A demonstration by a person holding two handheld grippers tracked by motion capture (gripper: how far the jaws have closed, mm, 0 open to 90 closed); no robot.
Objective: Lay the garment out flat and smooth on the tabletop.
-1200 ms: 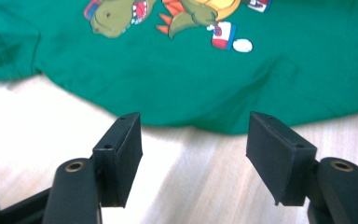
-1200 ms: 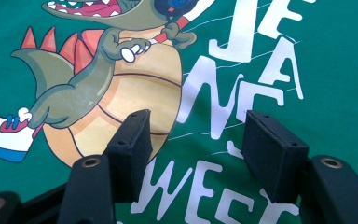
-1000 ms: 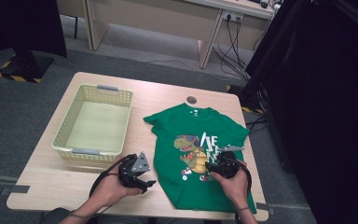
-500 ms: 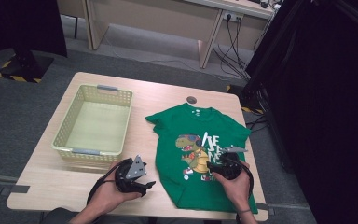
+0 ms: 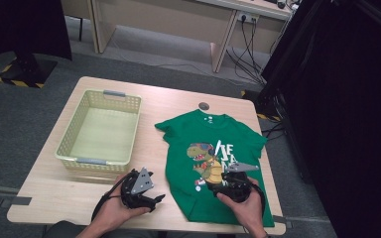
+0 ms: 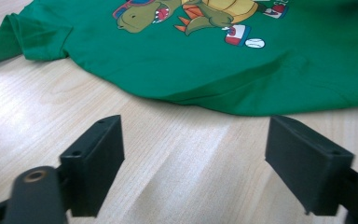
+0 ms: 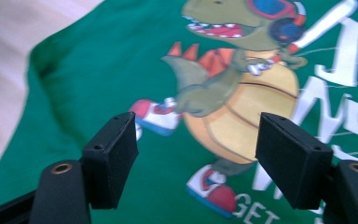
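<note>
— Item on the table?

— One green short-sleeved cotton T-shirt [image 5: 213, 163], laid flat and face up on the right half of the light wooden tabletop, collar towards the far edge, hem towards the near edge.

— Print?

— A cartoon dinosaur in sunglasses and headphones, red-and-white shoes, a small baseball beside them, white lettering to its right.

— Condition?

— Unfolded, sleeves spread; the left side edge is slightly rumpled, lifting in a soft ridge off the wood.
</note>
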